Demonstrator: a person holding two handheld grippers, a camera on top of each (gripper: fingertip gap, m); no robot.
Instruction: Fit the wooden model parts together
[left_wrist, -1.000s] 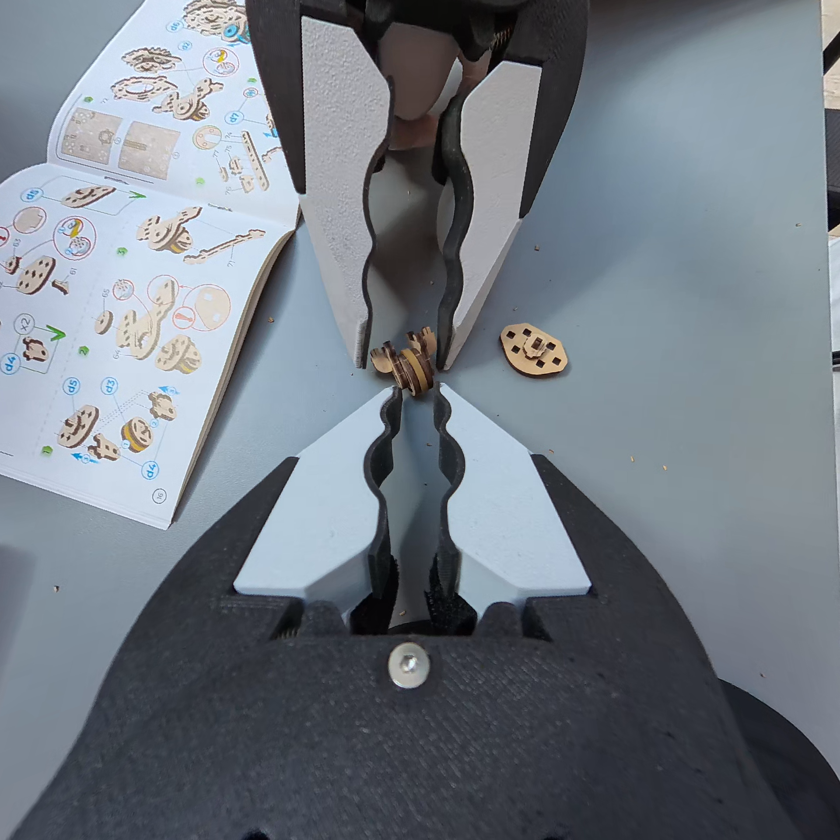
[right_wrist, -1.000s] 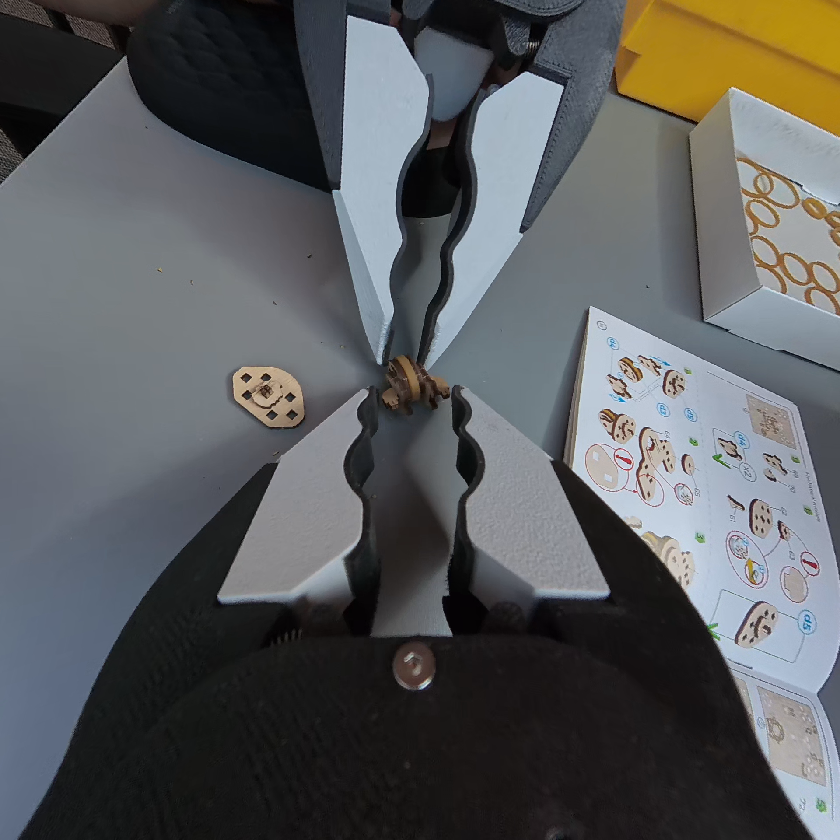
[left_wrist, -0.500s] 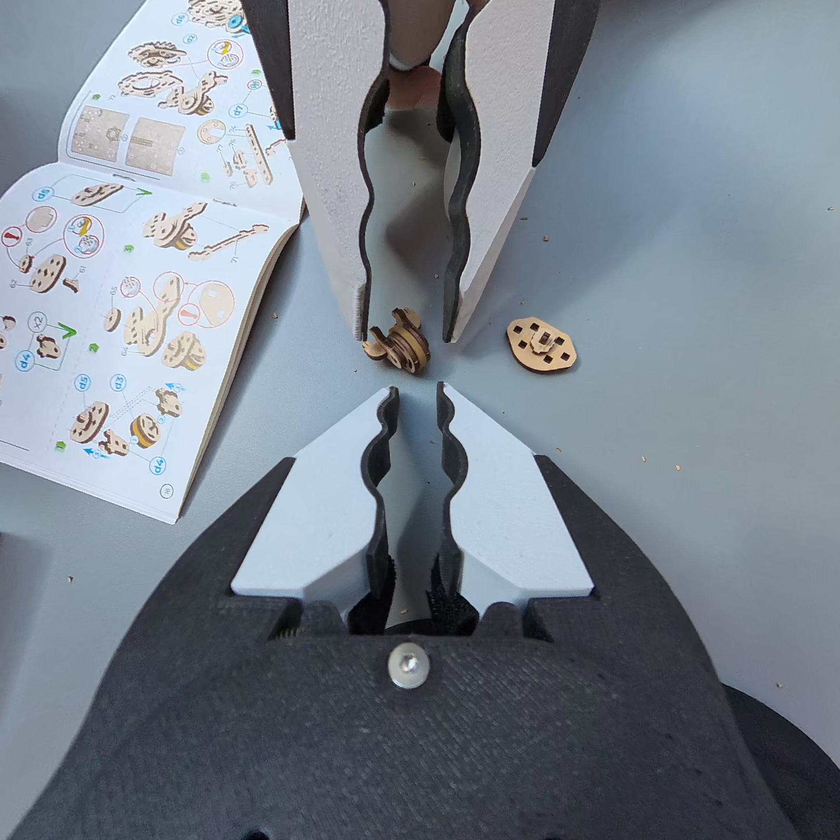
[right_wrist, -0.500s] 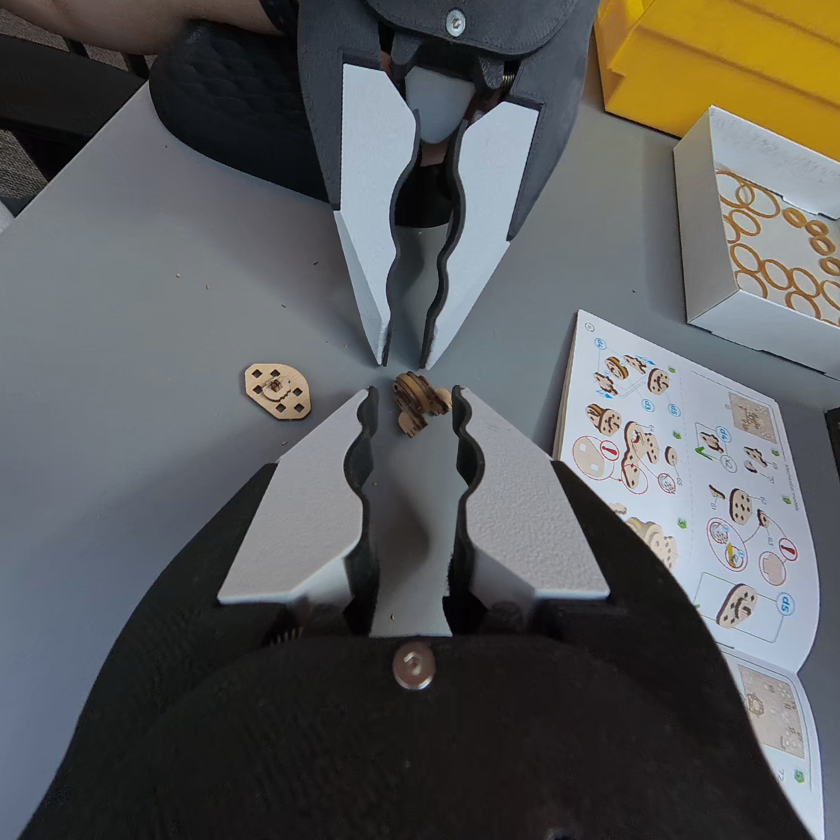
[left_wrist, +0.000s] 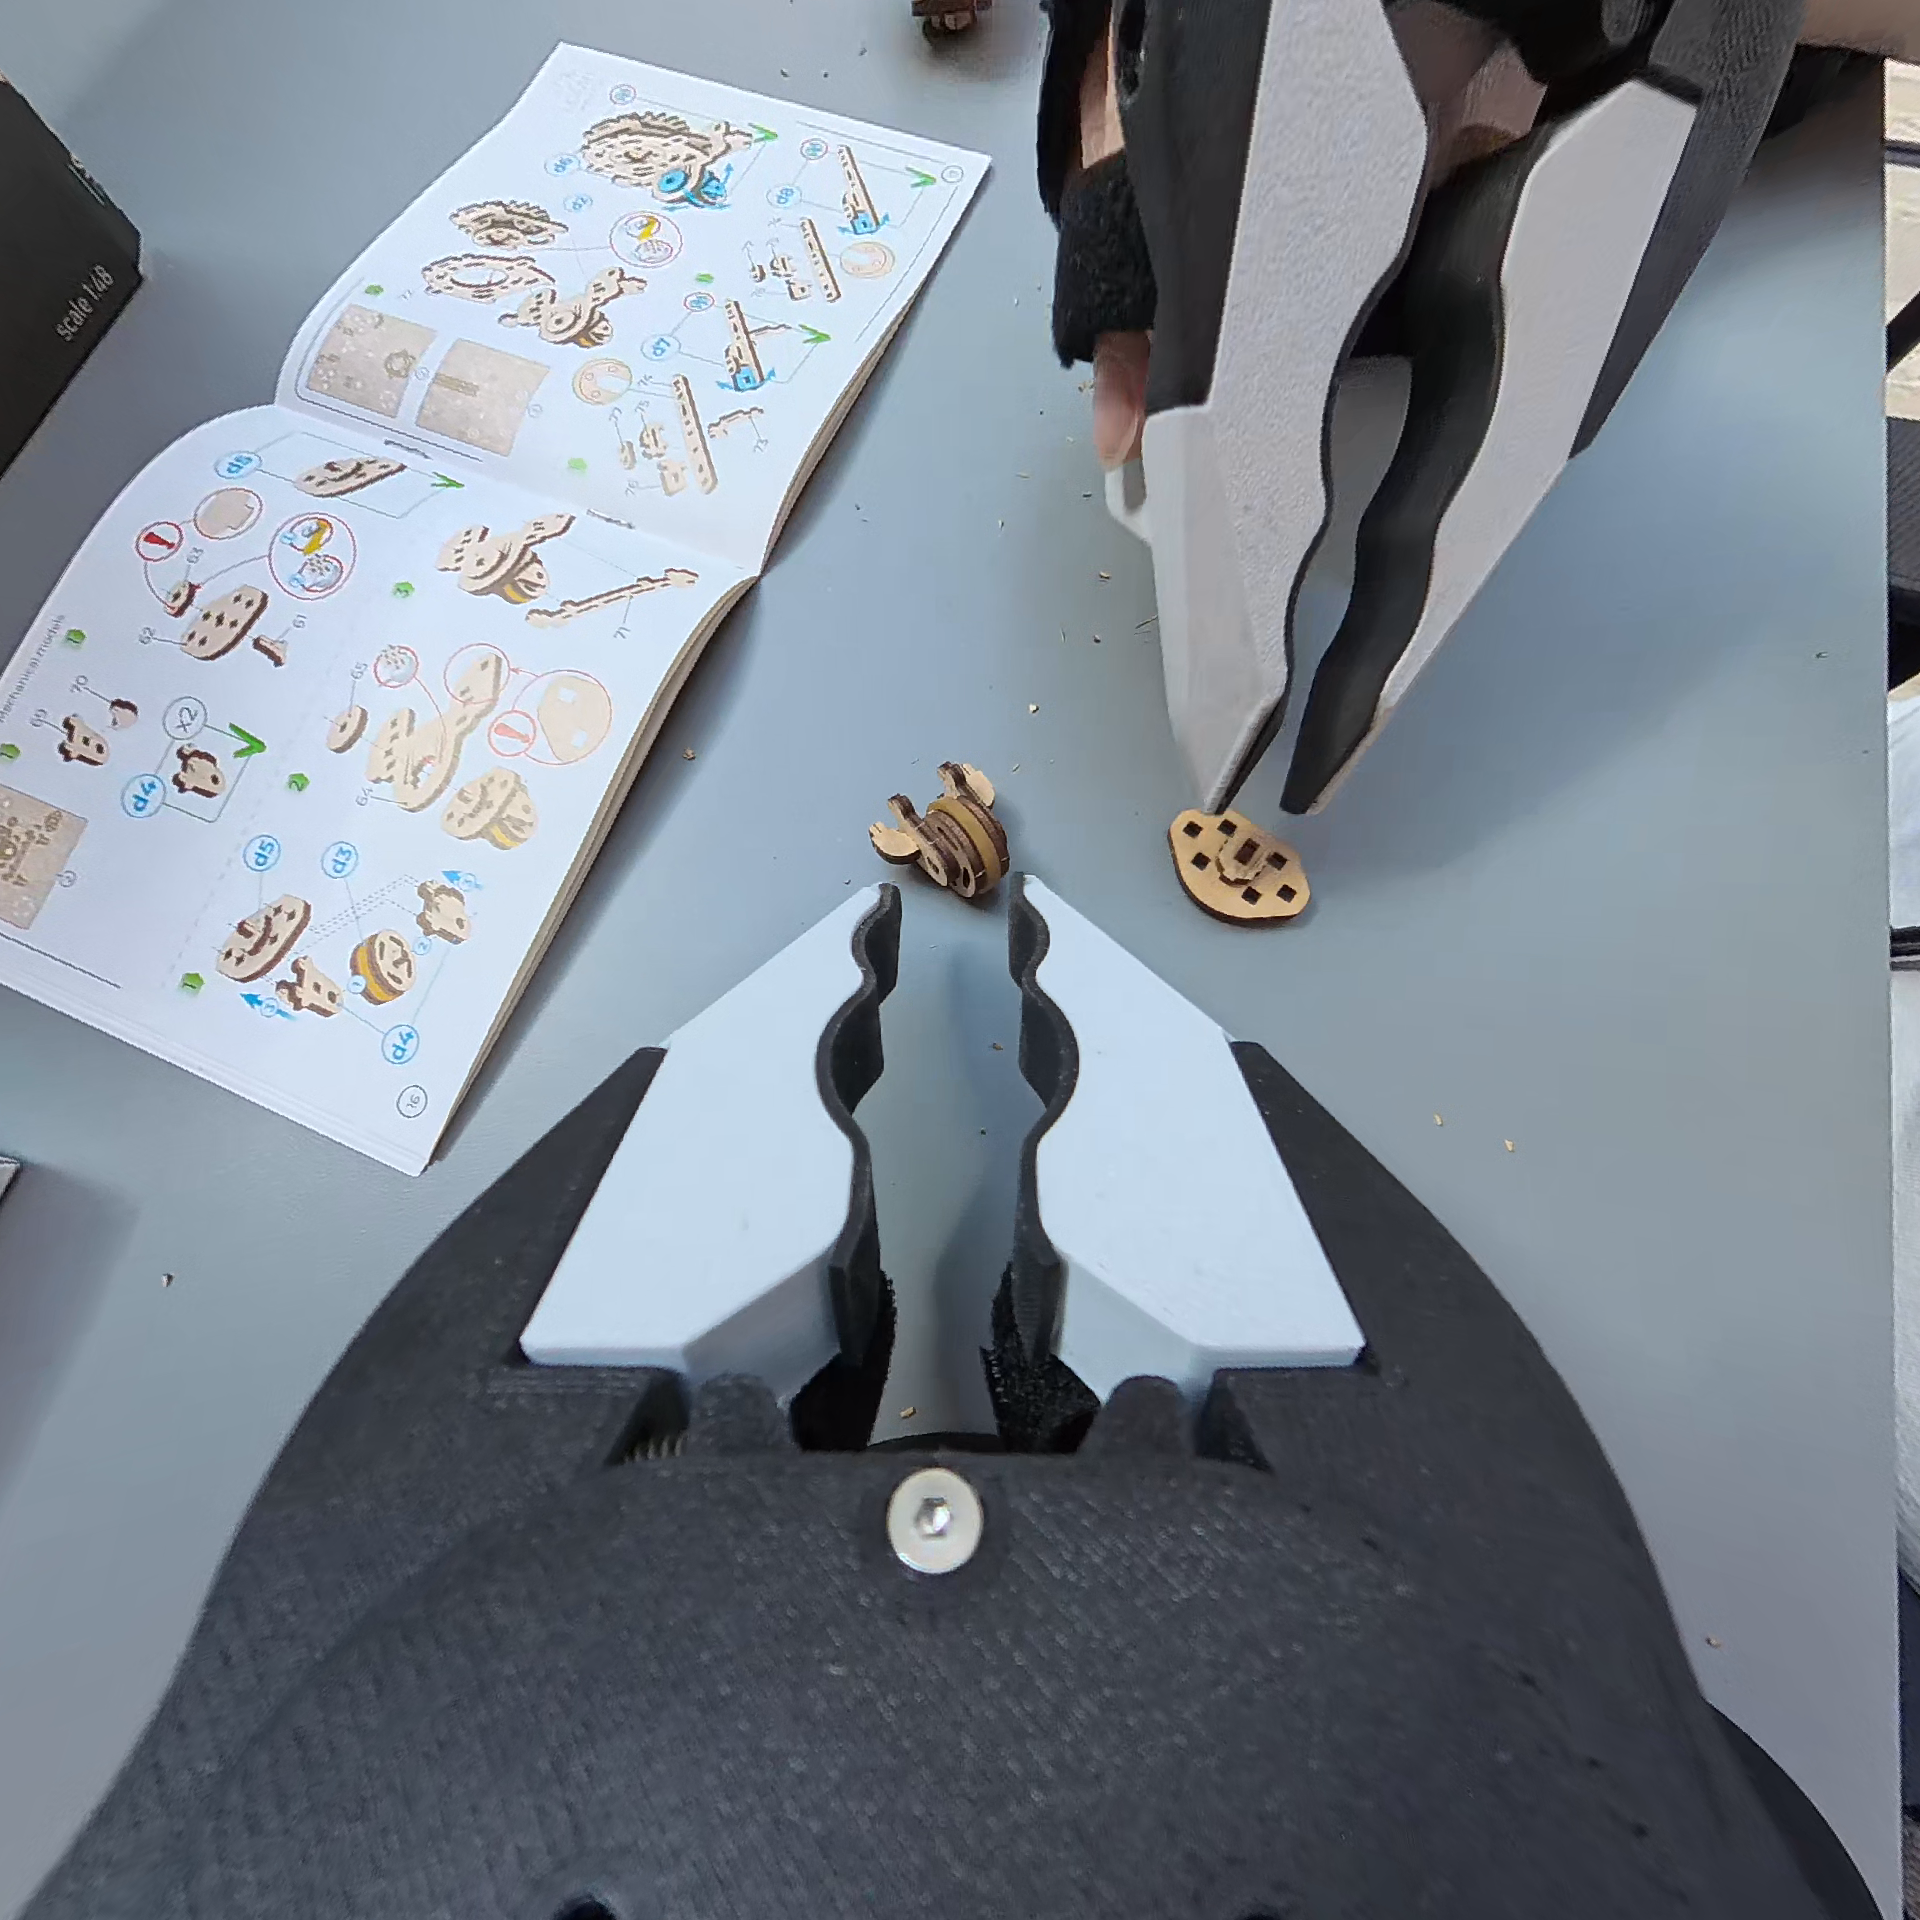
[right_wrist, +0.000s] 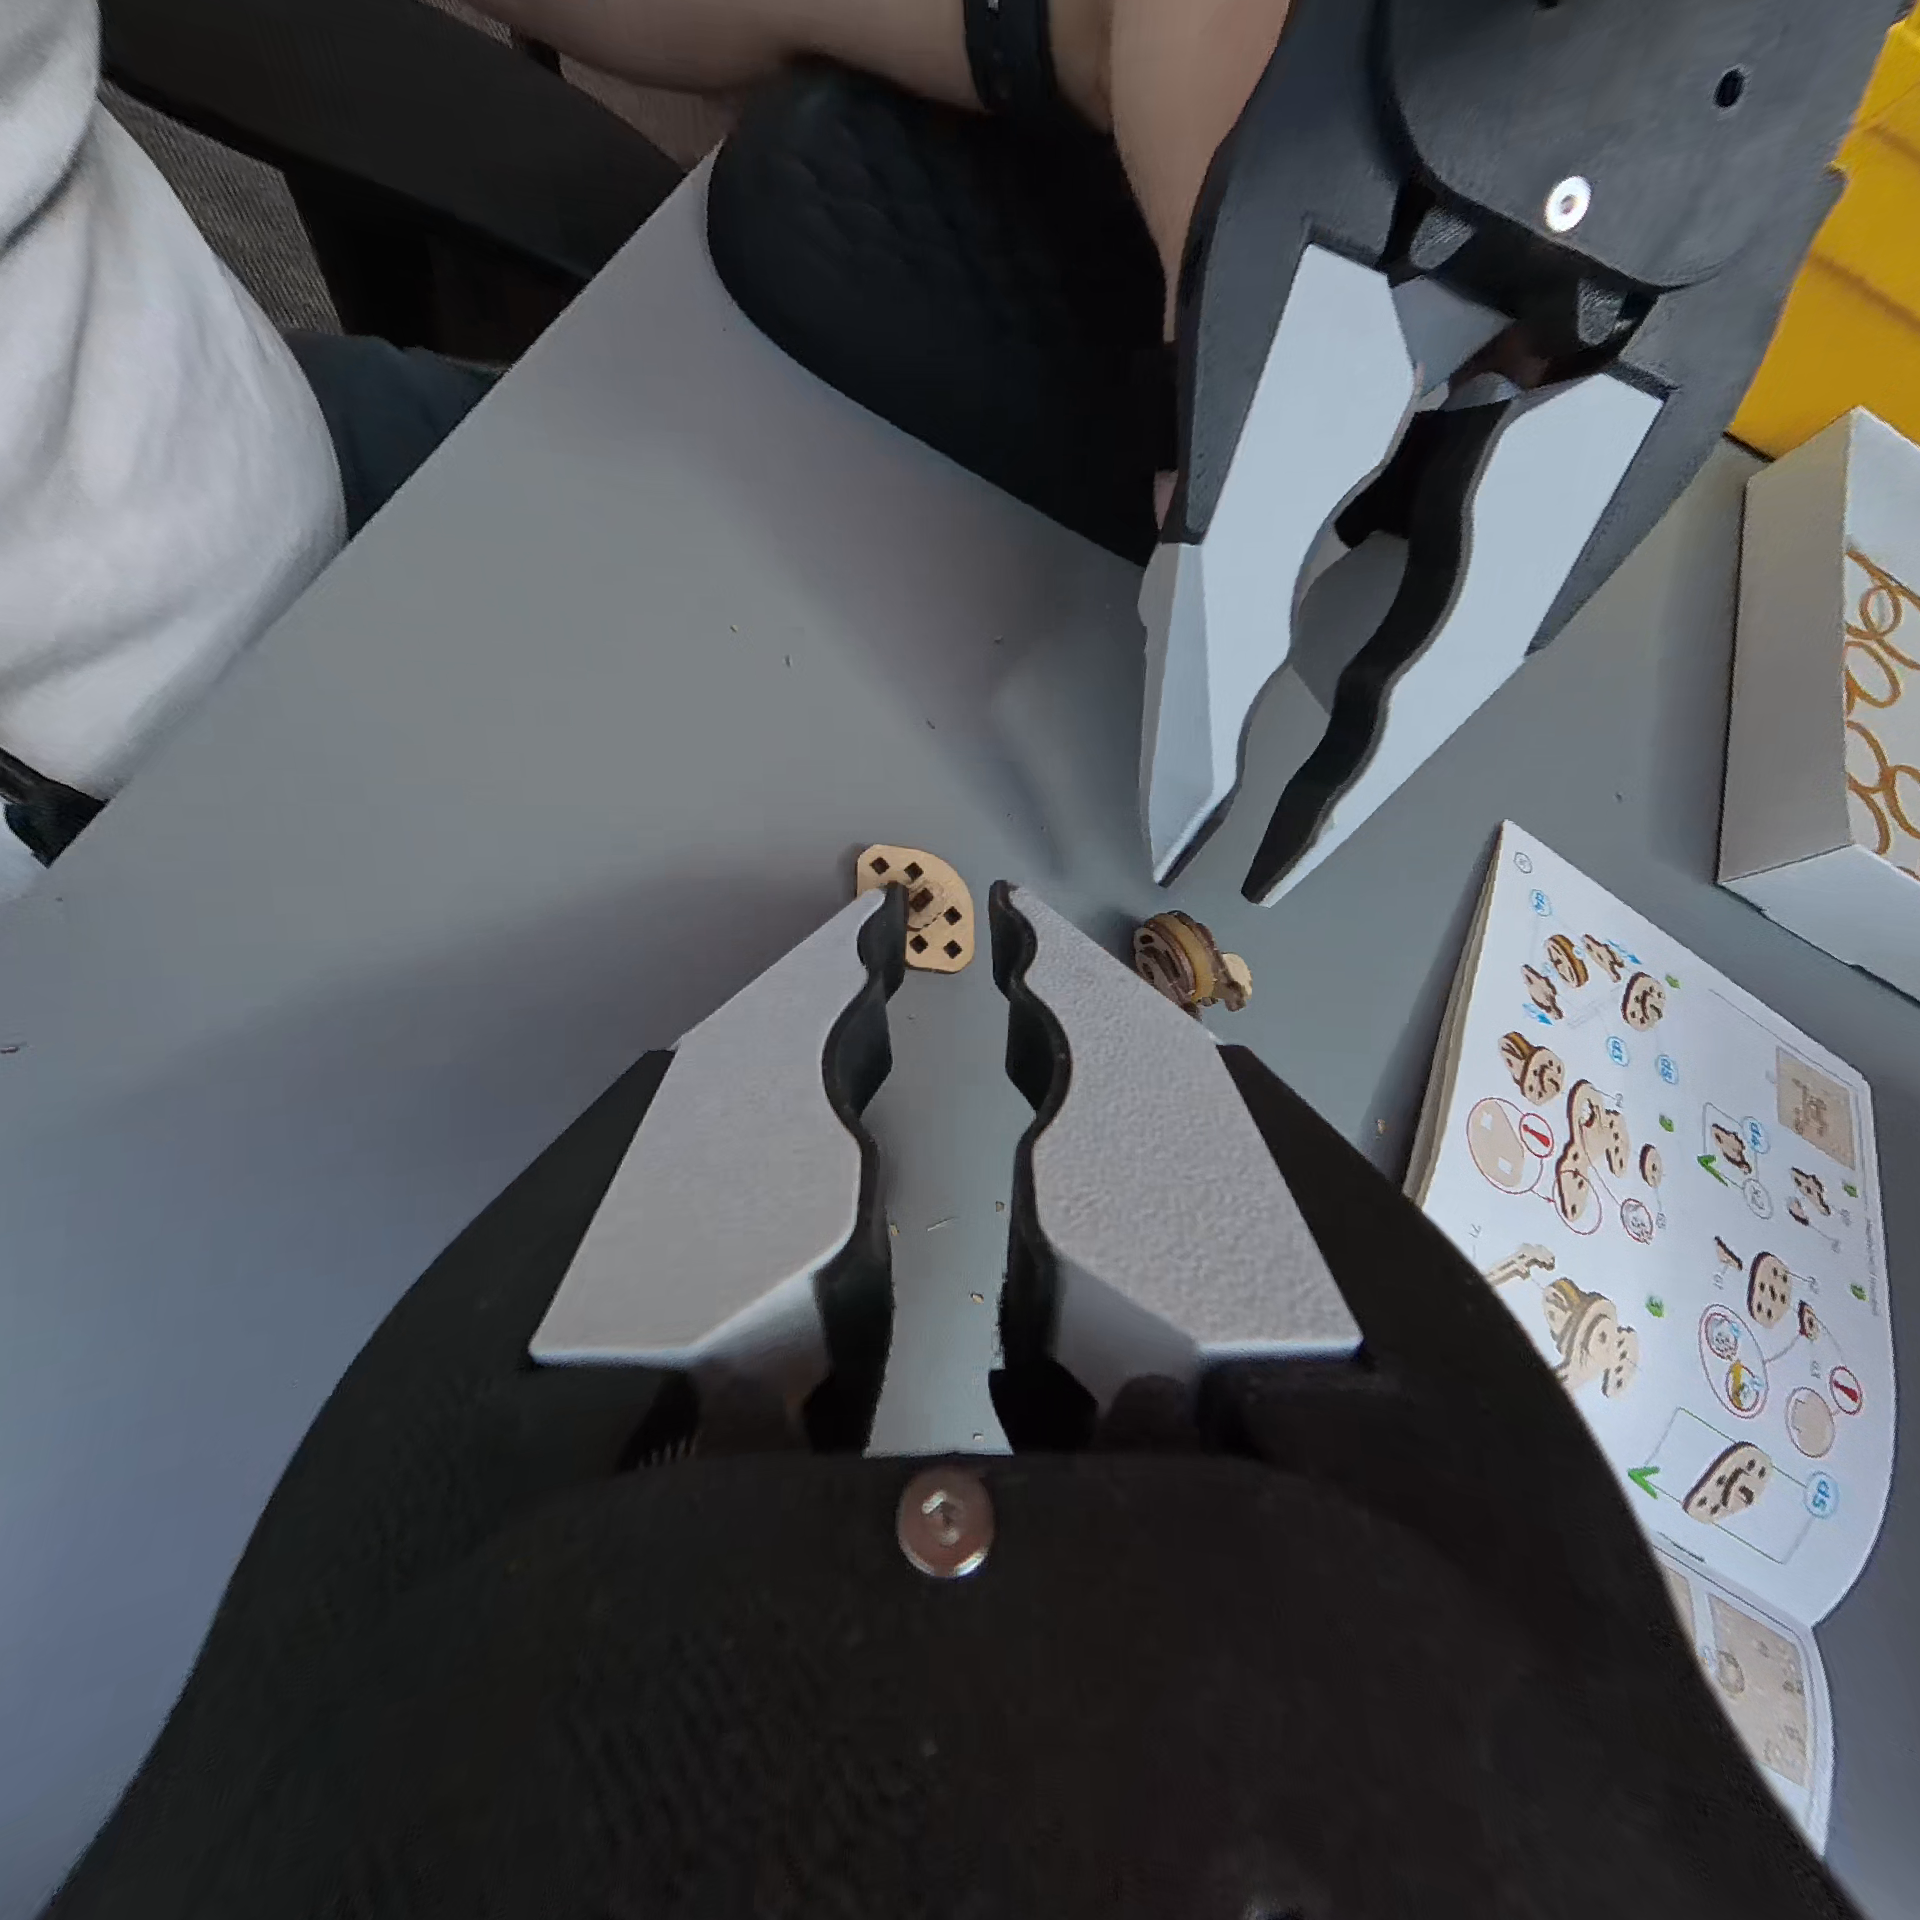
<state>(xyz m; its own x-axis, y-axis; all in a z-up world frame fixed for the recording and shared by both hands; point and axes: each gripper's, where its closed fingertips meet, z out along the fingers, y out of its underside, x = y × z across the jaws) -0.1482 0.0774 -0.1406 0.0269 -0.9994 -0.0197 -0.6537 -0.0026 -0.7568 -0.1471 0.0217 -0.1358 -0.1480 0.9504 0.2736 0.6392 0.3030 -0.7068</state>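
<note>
A small wooden sub-assembly (left_wrist: 945, 836) of stacked discs with a clawed piece lies on the grey table (left_wrist: 1558, 1039), just beyond my left gripper (left_wrist: 951, 891), which is open and empty. A flat oval wooden plate with square holes (left_wrist: 1236, 868) lies to its right. My right gripper (left_wrist: 1257, 805) is open, its tips down at the plate's far edge. In the right wrist view the plate (right_wrist: 940, 940) sits at my right gripper's (right_wrist: 940, 899) tips, partly hidden by one finger. The sub-assembly (right_wrist: 1184, 961) lies to the right, below the left gripper (right_wrist: 1210, 883).
An open instruction booklet (left_wrist: 416, 582) lies left of the parts, also in the right wrist view (right_wrist: 1662, 1247). A white box (right_wrist: 1818, 675) and a yellow bin (right_wrist: 1870, 260) stand beyond it. A black box (left_wrist: 52, 260) is at the far left. A person's sleeve (right_wrist: 135, 416) is past the table edge.
Both grippers were at the sub-assembly; it now lies free on the table. My right gripper has moved sideways to the flat plate. My left gripper has drawn back slightly.
</note>
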